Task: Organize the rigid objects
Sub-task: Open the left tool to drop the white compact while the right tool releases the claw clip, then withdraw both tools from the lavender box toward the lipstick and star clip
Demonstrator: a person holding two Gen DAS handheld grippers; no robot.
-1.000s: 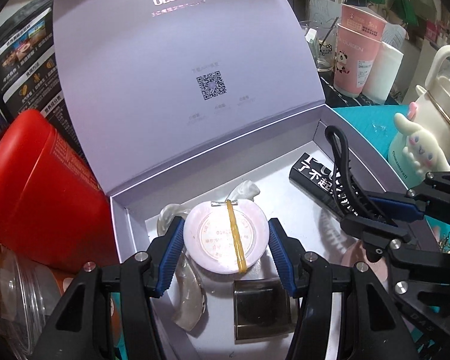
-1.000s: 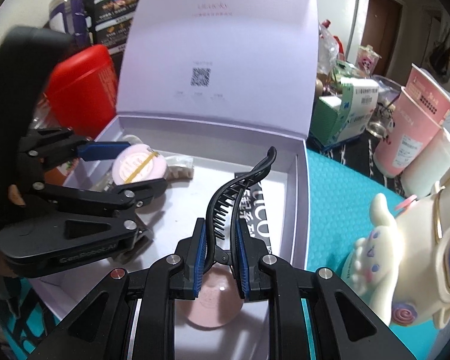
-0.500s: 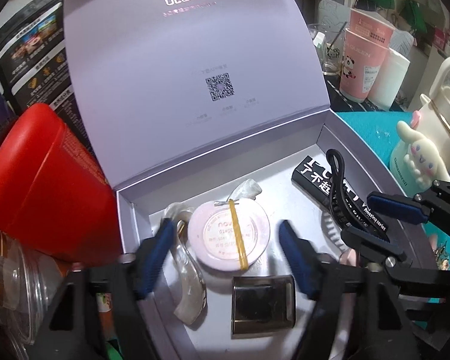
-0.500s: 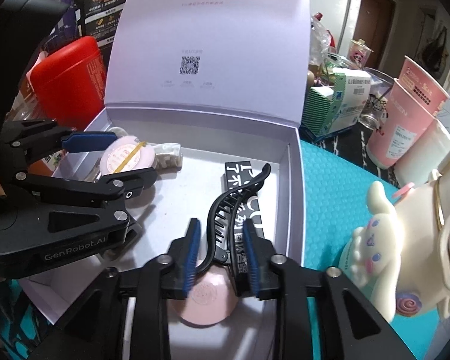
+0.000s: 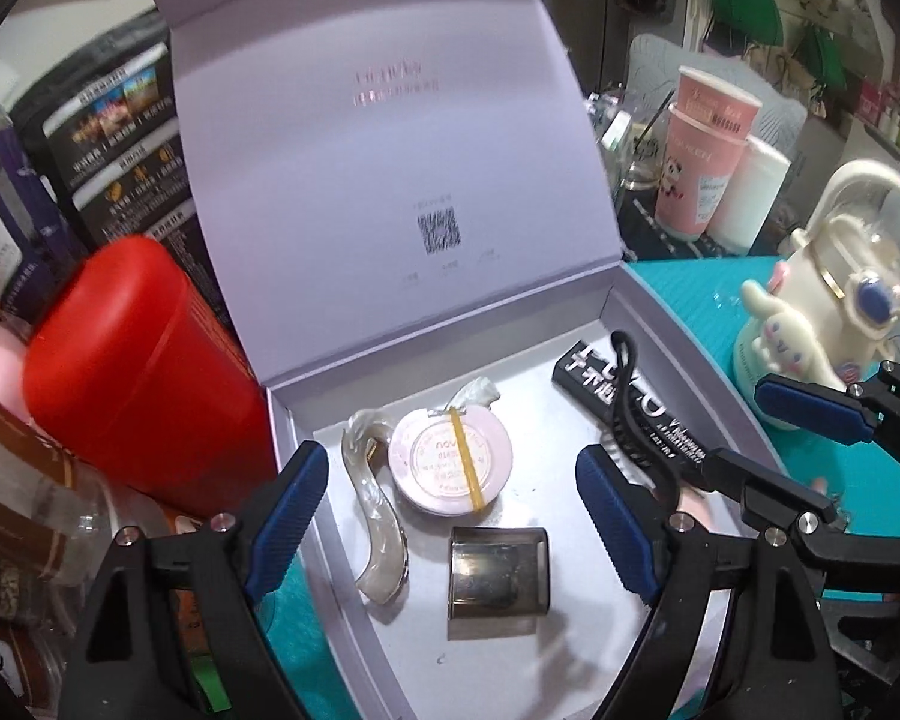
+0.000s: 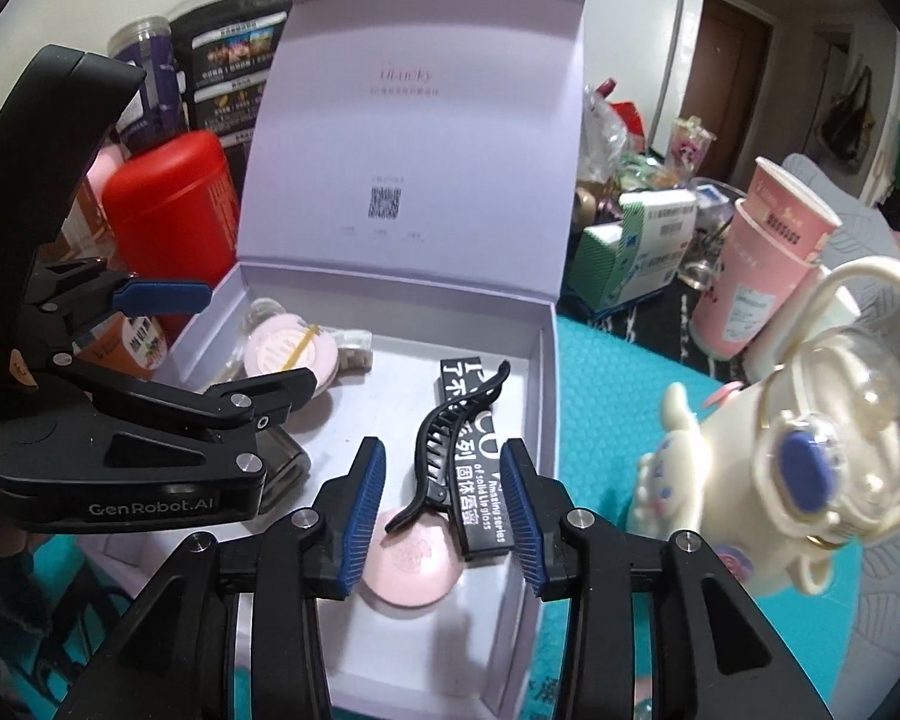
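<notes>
Black plastic hair clip (image 6: pixel 450 450) lies in the open lavender gift box (image 6: pixel 543 360), resting across the black lip-gloss carton (image 6: pixel 480 480) and the pink round compact (image 6: pixel 411 567). Its long axis runs away from the right gripper (image 6: pixel 444 504), roughly parallel to the fingers. That gripper's jaws are spread, empty, straddling the clip's near end; it is the nearer tool. Left gripper (image 5: pixel 450 516) is likewise spread and empty, above the banded pink round case (image 5: pixel 450 459).
</notes>
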